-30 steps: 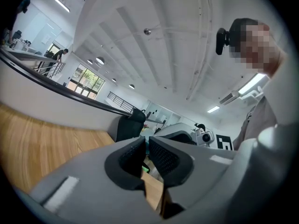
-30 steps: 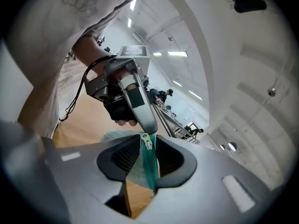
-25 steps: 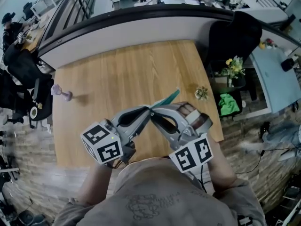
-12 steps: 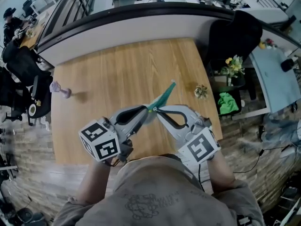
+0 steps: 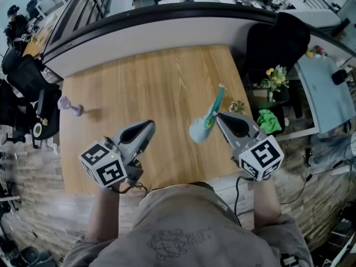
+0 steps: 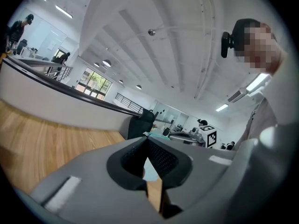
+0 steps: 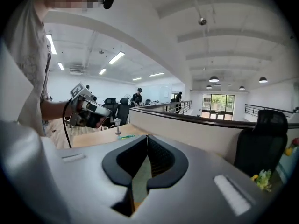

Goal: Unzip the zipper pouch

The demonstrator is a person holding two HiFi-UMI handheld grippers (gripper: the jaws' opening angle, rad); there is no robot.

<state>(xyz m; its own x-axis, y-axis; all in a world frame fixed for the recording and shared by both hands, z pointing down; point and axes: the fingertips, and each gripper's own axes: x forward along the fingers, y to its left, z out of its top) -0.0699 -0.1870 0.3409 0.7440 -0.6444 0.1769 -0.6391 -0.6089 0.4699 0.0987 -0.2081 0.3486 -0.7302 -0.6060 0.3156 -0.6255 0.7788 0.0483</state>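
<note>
You have a wooden table [image 5: 139, 77] below you, with a curved grey parapet [image 5: 167, 29] along its far edge and open office beyond. Your right gripper [image 5: 218, 115] has its jaws clamped on the teal zipper pouch [image 5: 204, 124], right of centre in the head view. The pouch's long axis runs steeply, with the narrow end at upper right and the rounded end at lower left. Your left gripper [image 5: 151, 124] is well apart from it, its jaws just closed together and empty.

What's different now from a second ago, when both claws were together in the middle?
The grippers have pulled apart. The left gripper swung left, let go of the teal pouch, and its jaws have just closed on nothing. The right gripper swung right with the pouch, its jaws having just closed on it. The wooden table and the small lilac object stayed put.
</note>
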